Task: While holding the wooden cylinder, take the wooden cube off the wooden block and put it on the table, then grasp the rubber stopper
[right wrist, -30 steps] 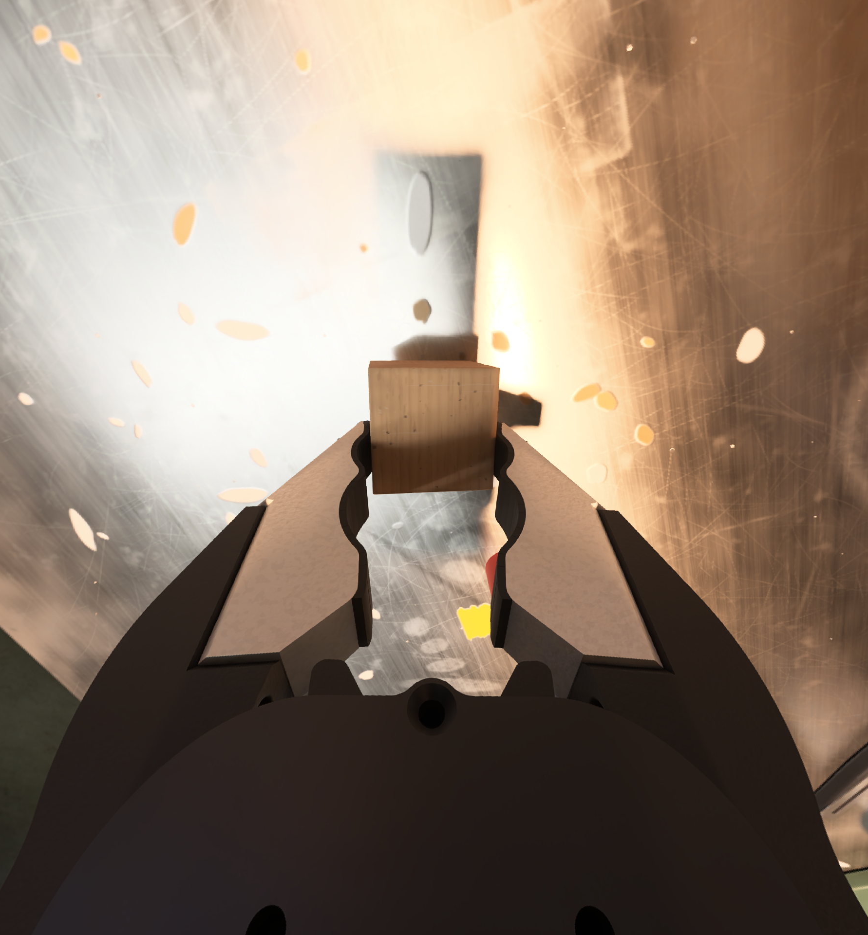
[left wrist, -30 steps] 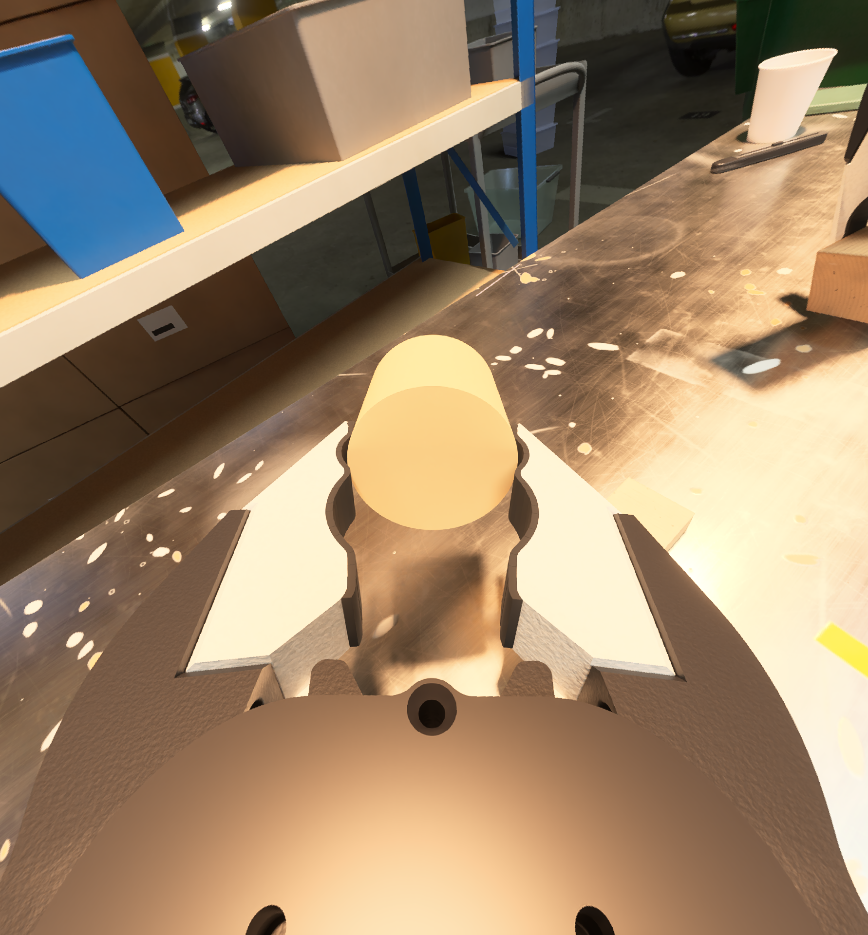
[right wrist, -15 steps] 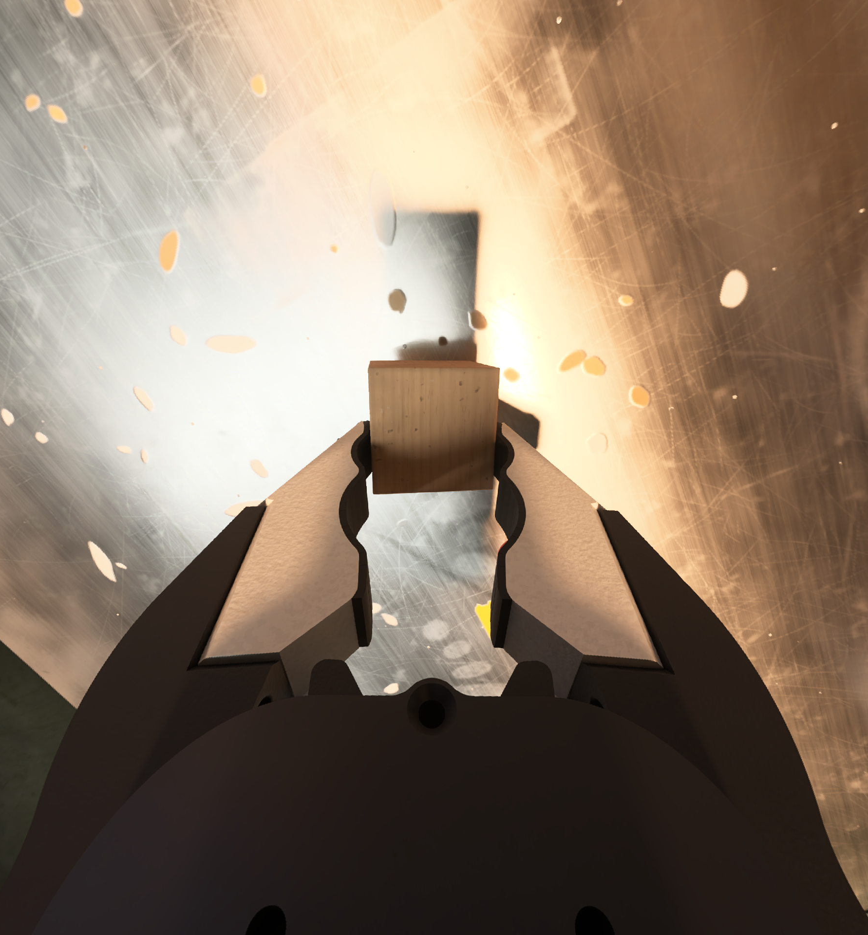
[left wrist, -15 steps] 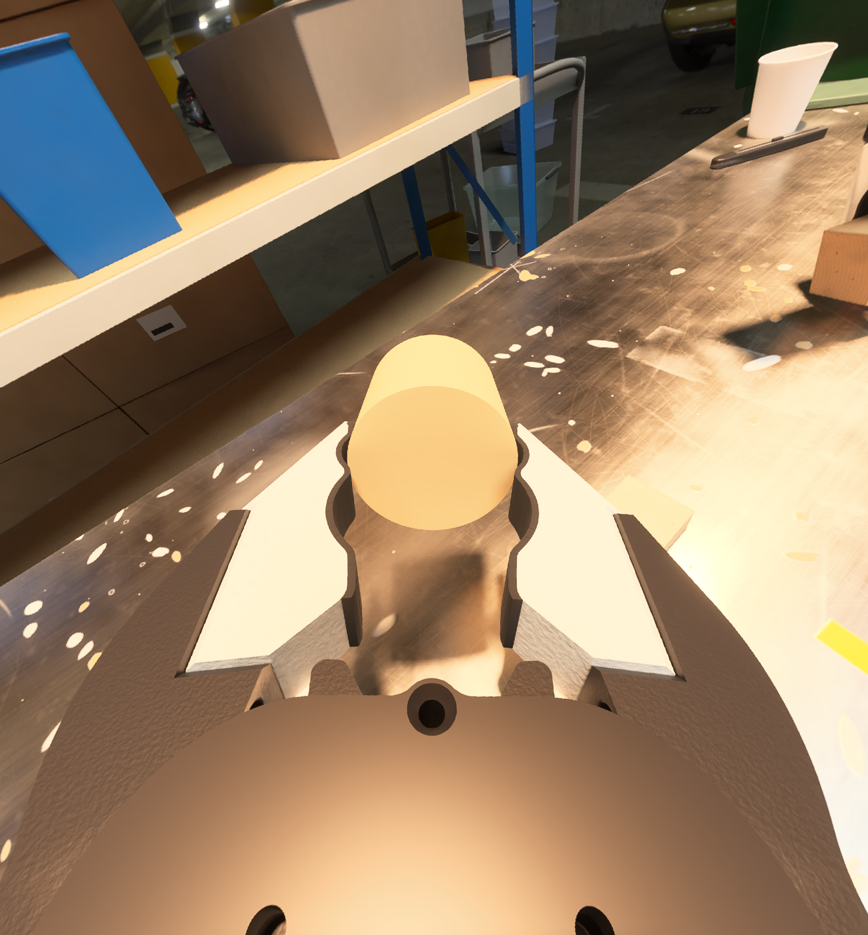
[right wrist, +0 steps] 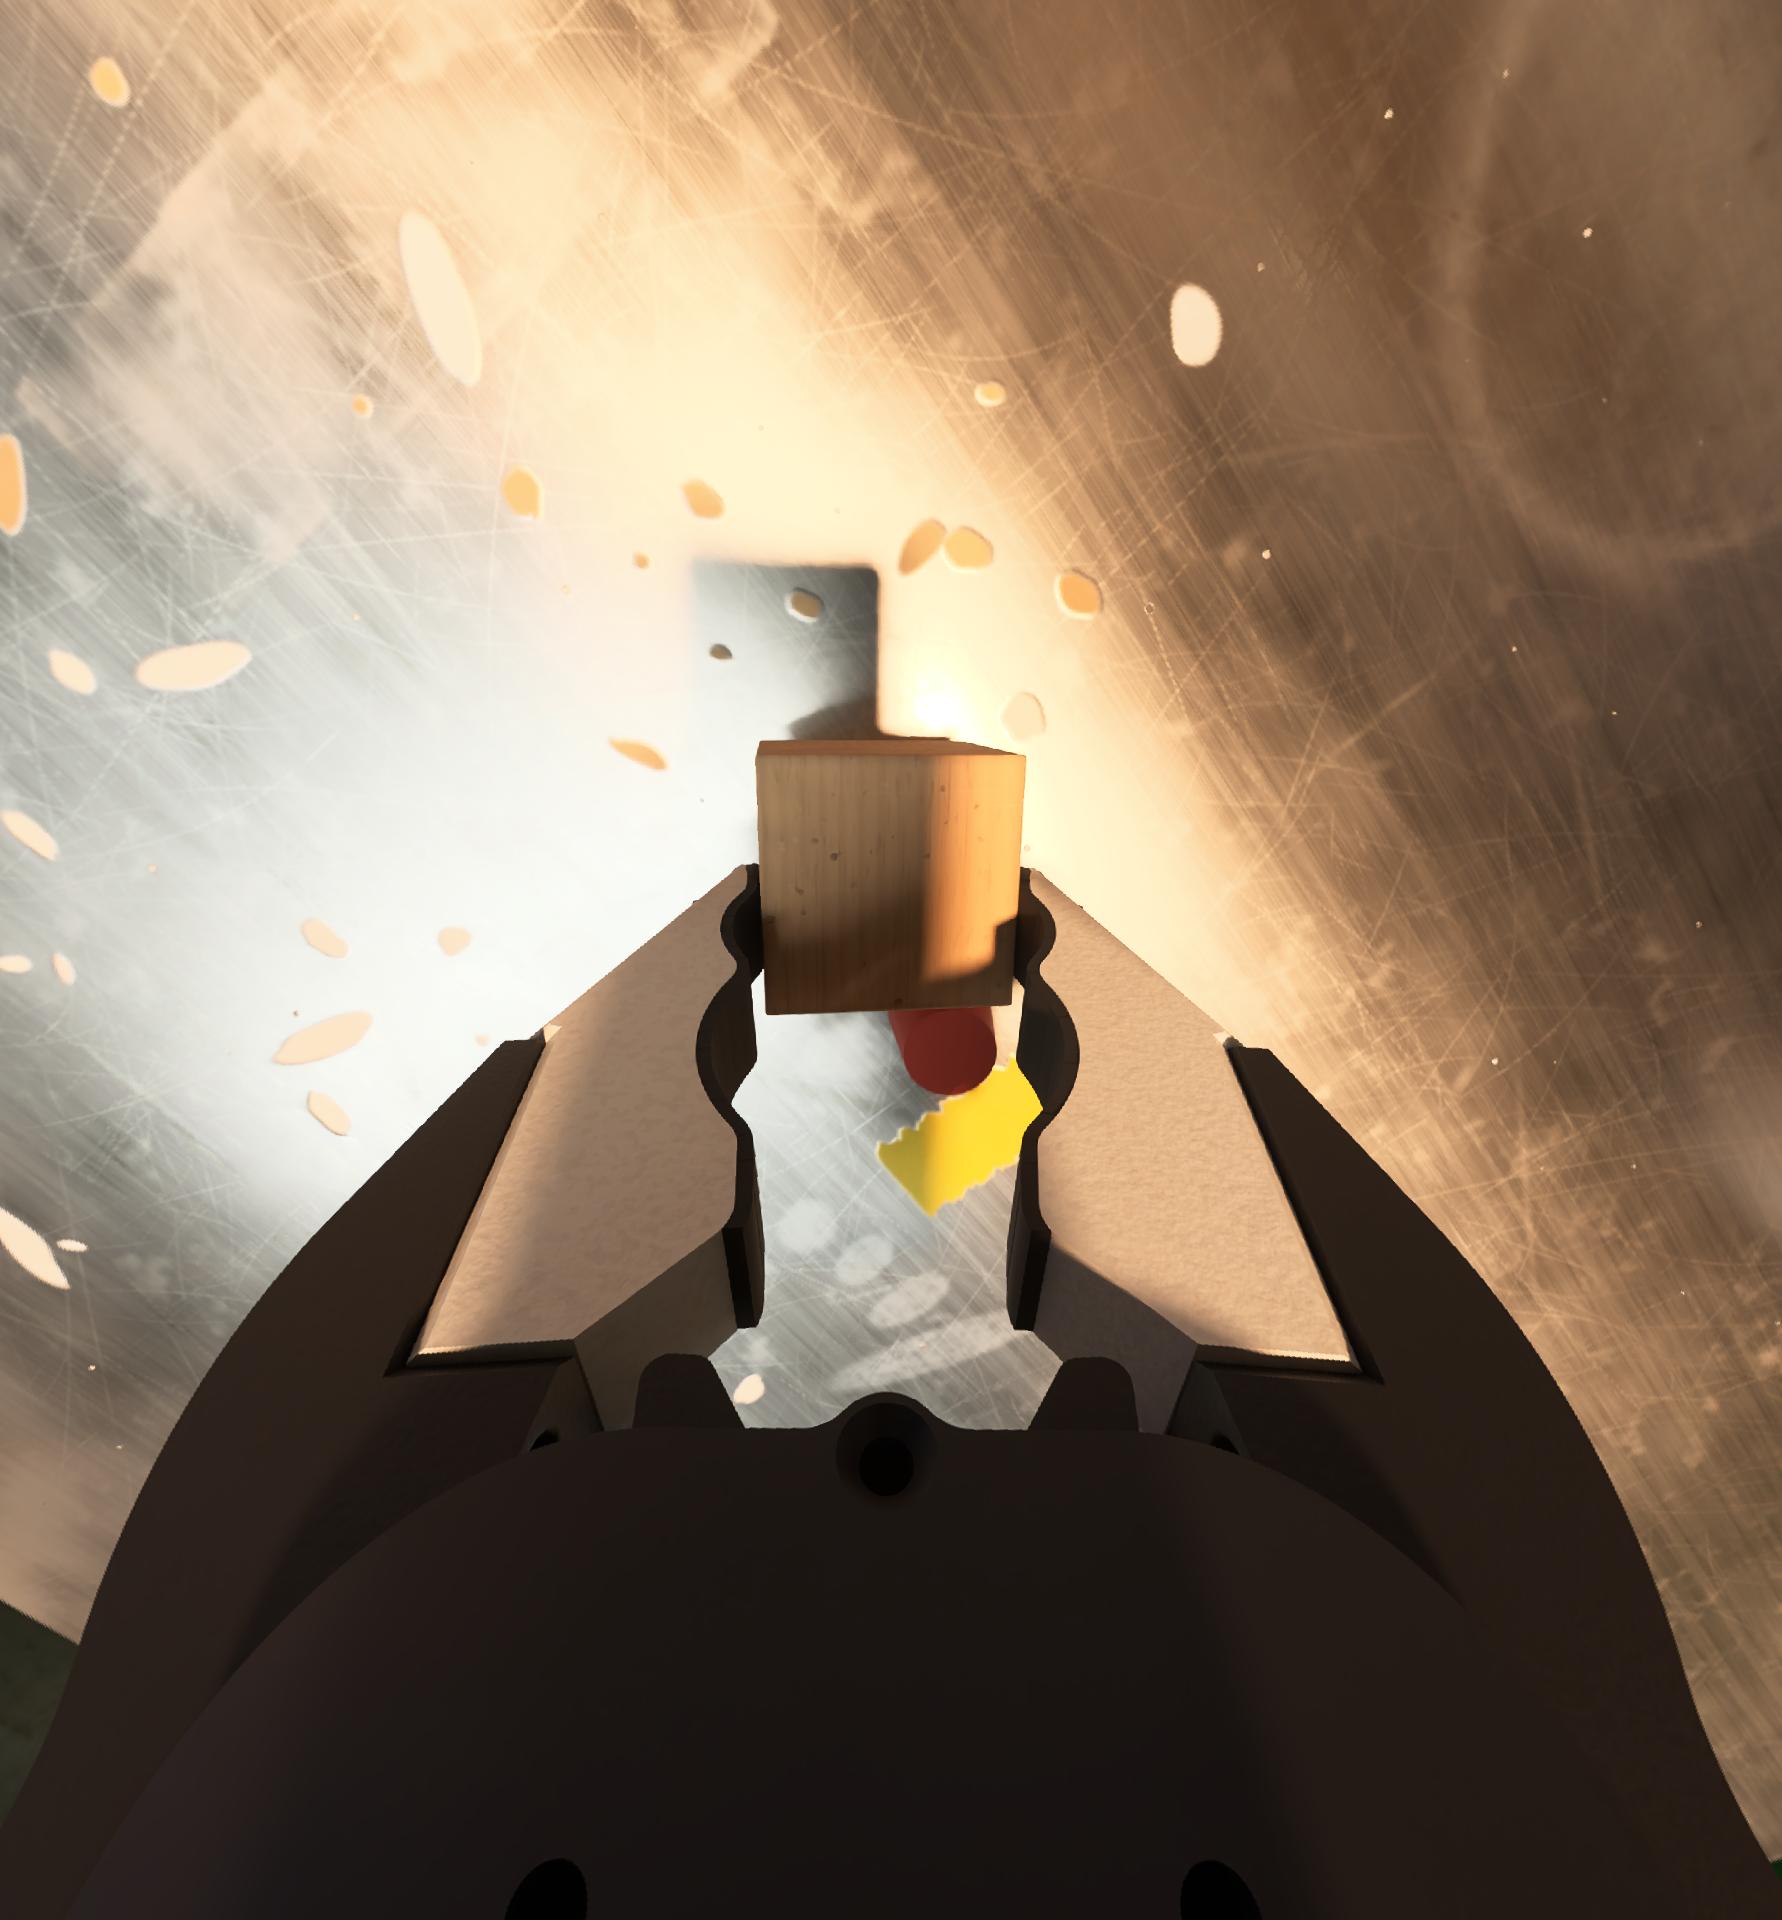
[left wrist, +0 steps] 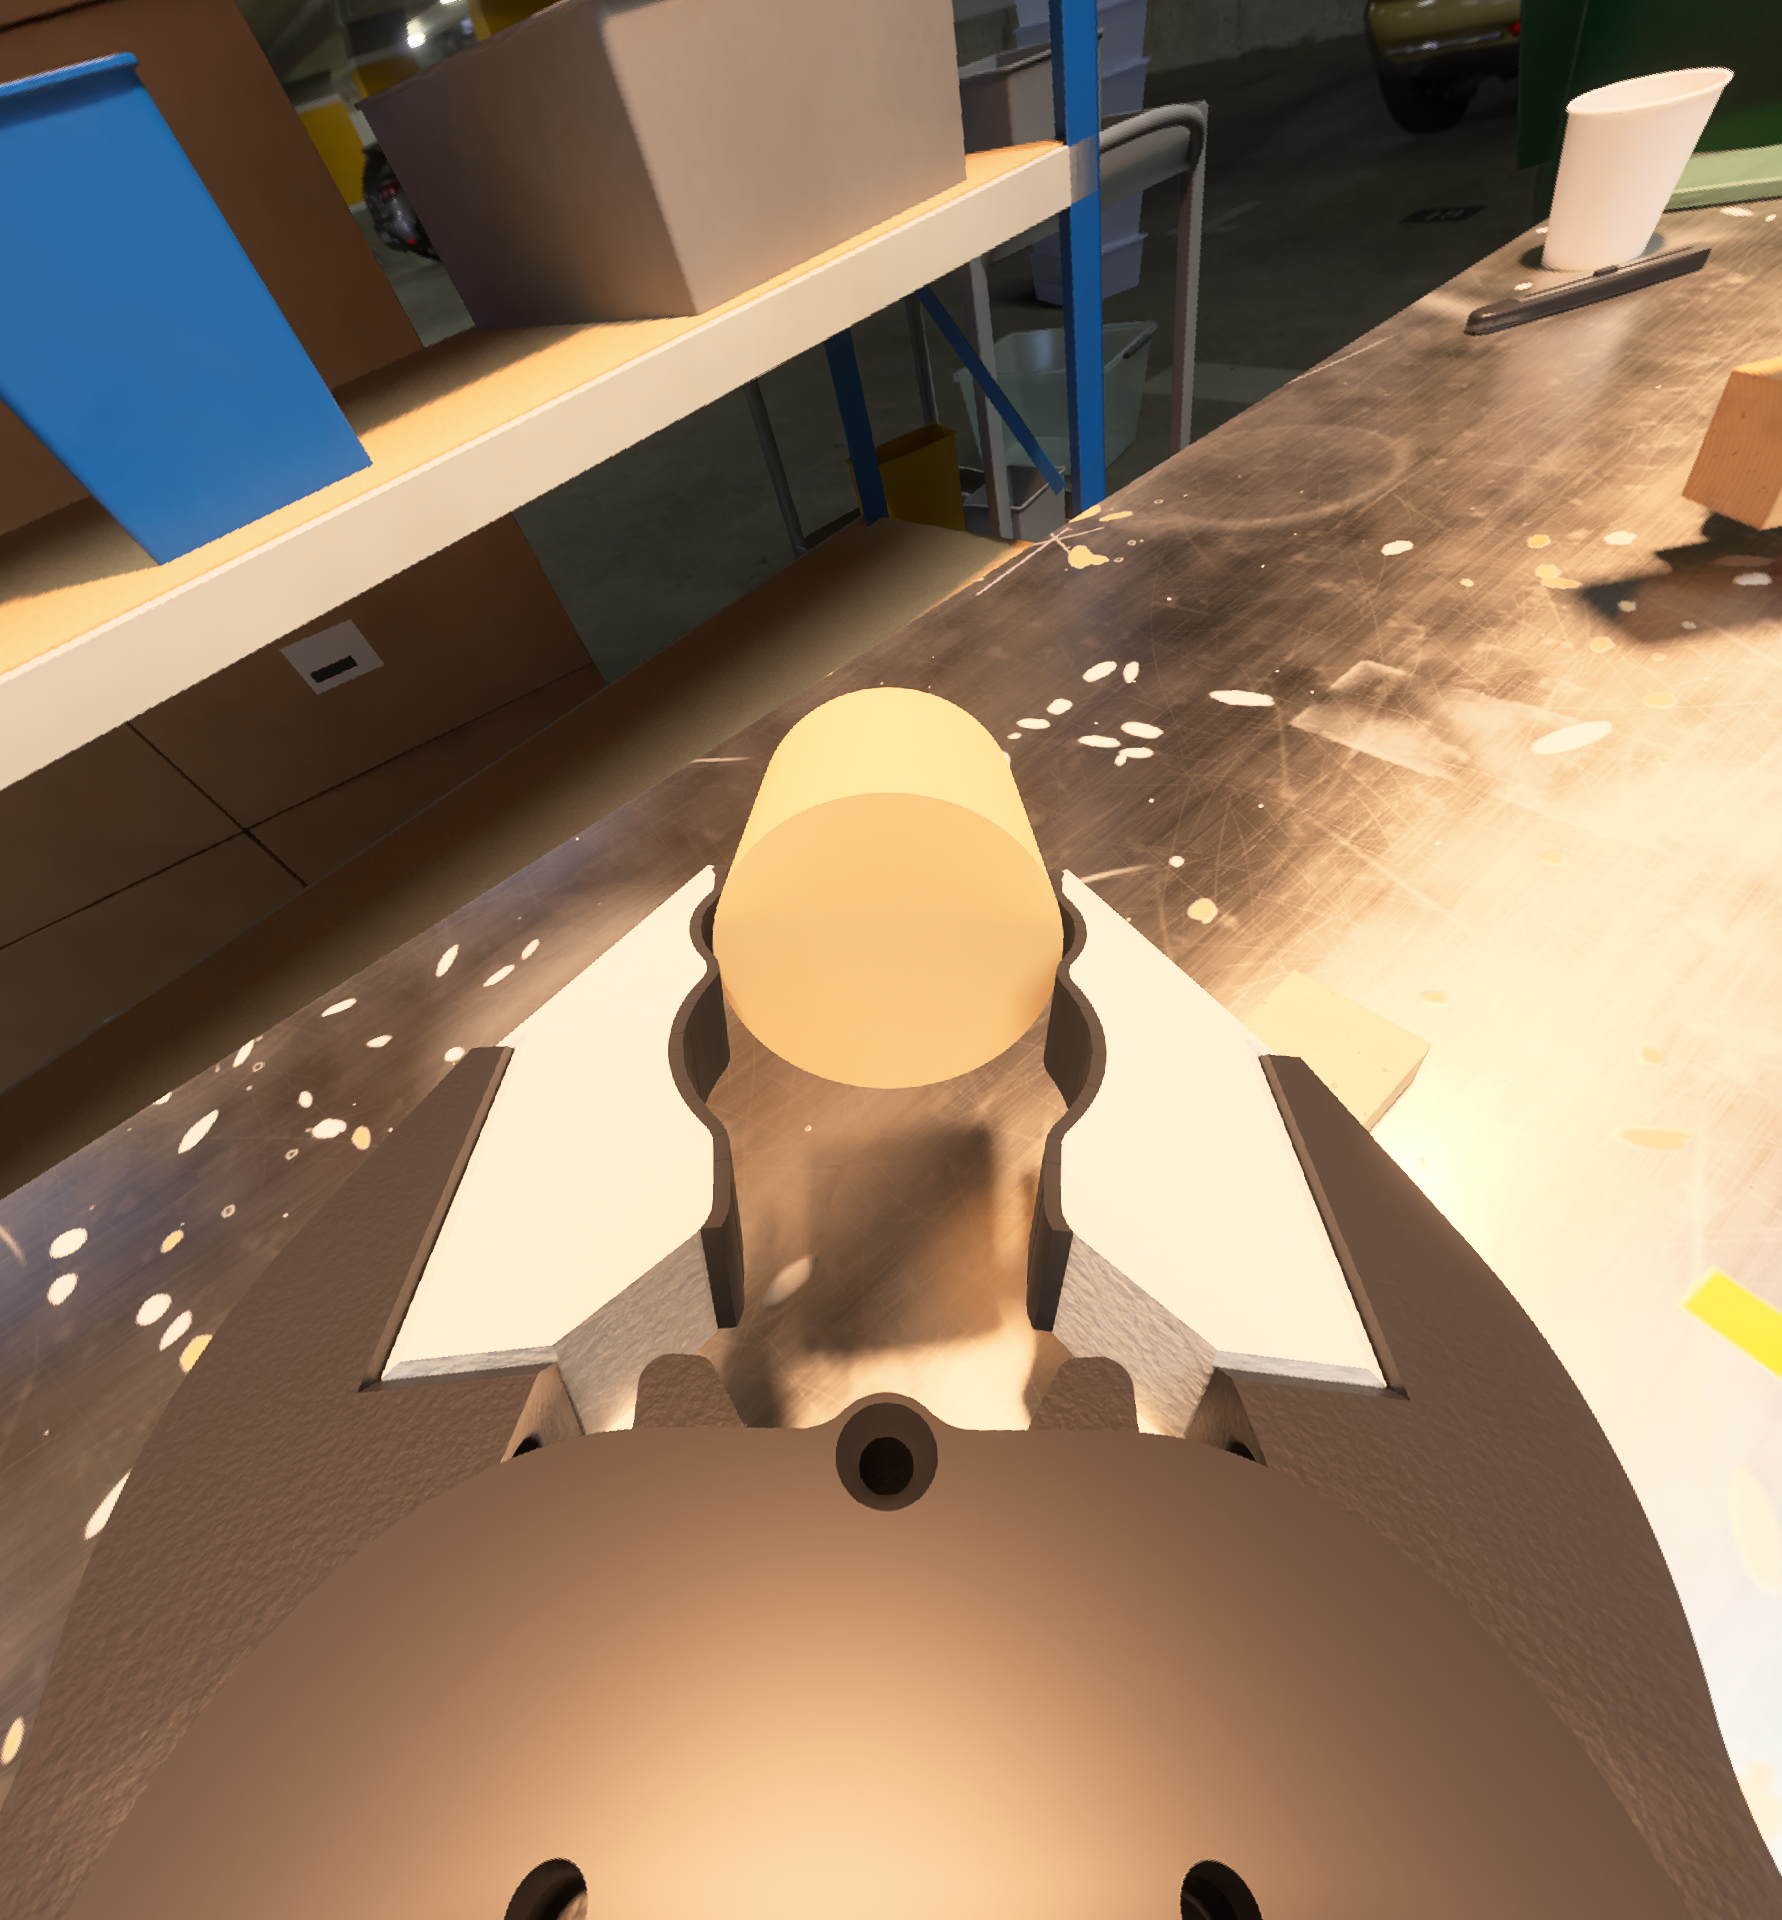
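In the left wrist view my left gripper (left wrist: 887, 906) is shut on the pale wooden cylinder (left wrist: 882, 831) and holds it above the scratched metal table (left wrist: 1386, 810). A flat pale wooden block (left wrist: 1344, 1049) lies on the table just right of my fingers, with nothing on it. In the right wrist view my right gripper (right wrist: 887, 883) is shut on the wooden cube (right wrist: 866, 873) and holds it above the table. The red rubber stopper (right wrist: 944, 1047) lies below the cube, partly hidden by it. The cube also shows at the far right of the left wrist view (left wrist: 1780, 447).
A yellow patch (right wrist: 960, 1143) lies on the table beside the stopper. A white cup (left wrist: 1625, 166) and a black pen (left wrist: 1583, 291) are at the table's far end. A shelf (left wrist: 554, 405) with a blue bin (left wrist: 108, 301) and a cardboard box (left wrist: 700, 135) runs along the left.
The right gripper has moved with the cube, farther off and to the right in the left wrist view. The red stopper and yellow patch have come into view under it. The left gripper has not moved.
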### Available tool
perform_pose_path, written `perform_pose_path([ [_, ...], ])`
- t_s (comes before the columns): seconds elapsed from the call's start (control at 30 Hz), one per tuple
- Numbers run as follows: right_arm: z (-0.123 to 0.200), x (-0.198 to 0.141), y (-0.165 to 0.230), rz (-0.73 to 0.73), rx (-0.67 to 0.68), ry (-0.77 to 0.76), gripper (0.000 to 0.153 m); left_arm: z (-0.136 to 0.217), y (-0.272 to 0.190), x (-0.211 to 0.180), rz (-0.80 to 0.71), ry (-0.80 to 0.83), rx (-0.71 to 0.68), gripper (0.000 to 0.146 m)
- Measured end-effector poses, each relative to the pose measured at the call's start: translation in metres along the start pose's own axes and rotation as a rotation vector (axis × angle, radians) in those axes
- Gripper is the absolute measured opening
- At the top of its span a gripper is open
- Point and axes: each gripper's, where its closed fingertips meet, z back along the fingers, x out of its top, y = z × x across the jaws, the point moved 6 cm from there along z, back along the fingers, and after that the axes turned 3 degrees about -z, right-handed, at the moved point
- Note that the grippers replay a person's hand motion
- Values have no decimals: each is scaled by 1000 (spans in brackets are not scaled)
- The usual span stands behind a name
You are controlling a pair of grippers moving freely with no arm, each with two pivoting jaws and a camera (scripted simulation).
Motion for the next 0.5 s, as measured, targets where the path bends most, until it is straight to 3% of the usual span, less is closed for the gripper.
perform_pose_path([
  [0.23,-17,-1,-1,9,42,79,48,0,0,0,1,3,-3,60],
  [0.5,-18,1,-13,-9,-46,94,48,0,0,0,0,2,-5,60],
])
